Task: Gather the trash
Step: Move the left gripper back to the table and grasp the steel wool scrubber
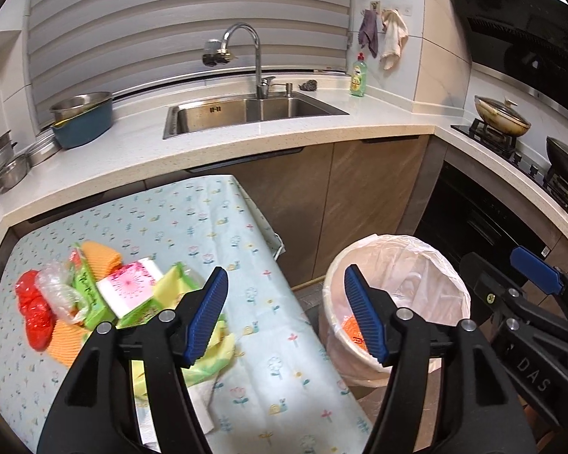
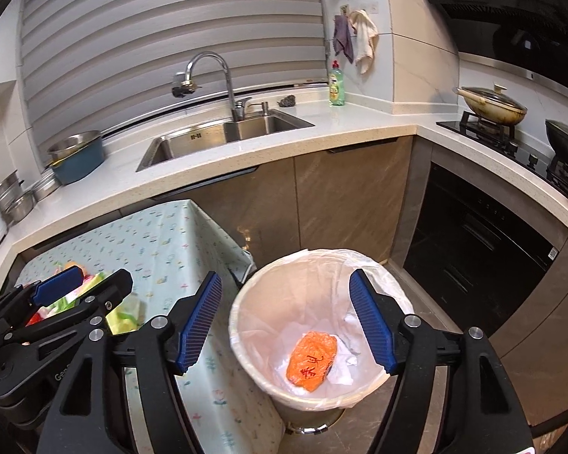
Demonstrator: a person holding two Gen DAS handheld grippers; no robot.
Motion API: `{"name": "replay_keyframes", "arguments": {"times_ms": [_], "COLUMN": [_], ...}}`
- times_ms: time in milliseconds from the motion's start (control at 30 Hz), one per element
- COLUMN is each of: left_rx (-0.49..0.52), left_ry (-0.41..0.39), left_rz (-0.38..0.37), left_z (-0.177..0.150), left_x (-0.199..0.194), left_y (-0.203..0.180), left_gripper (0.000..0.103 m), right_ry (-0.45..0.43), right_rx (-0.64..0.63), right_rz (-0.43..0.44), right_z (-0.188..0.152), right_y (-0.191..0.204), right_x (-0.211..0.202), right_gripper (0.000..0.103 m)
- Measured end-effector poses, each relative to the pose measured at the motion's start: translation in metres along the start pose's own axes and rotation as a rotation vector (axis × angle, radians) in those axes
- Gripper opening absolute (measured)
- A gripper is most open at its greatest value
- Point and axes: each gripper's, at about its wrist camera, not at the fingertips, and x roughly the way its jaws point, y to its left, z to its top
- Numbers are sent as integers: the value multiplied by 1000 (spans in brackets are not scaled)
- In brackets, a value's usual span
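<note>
A white bin (image 2: 246, 340) lined with a thin bag stands on the floor right of the table. An orange wrapper (image 2: 312, 361) and white paper (image 2: 346, 363) lie in its bottom. My right gripper (image 2: 286, 276) hangs open and empty over the bin's mouth. My left gripper (image 1: 286, 276) is open and empty too, above the table's right edge next to the bin (image 1: 428, 276). On the flowered tablecloth (image 1: 208, 227) lies a pile: red plastic (image 1: 34, 310), a clear bag (image 1: 56, 291), a green box (image 1: 91, 295), a pink packet (image 1: 130, 287) and a yellow-green wrapper (image 1: 216, 355).
Behind the table runs a counter with a steel sink (image 1: 246, 113), a tap (image 1: 246, 38), a green soap bottle (image 1: 358, 75) and a blue basin (image 1: 83, 121). At the right are a hob with a wok (image 1: 501, 115) and a dark oven front (image 2: 473, 257).
</note>
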Motion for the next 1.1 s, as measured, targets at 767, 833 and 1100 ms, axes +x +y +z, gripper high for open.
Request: {"name": "replay_keyframes", "arguments": {"times_ms": [767,833,1100], "left_rx": [-156,-175,-235], "left_ry": [58,78,181], "left_rz": [176,182,147], "left_z": [-73,-84,-127], "left_x": [-53,-53,-48], "left_y": [129,139,165], "left_gripper": [90,90,92], "right_ry": [57,68,118], "right_rx": [-104,-109,-114], "right_rz": [143,152,176], "right_z": [-47,-52,-76], "right_y": [103,110,131], "right_x": [-33,-32,-26], "right_gripper": [70,70,70]}}
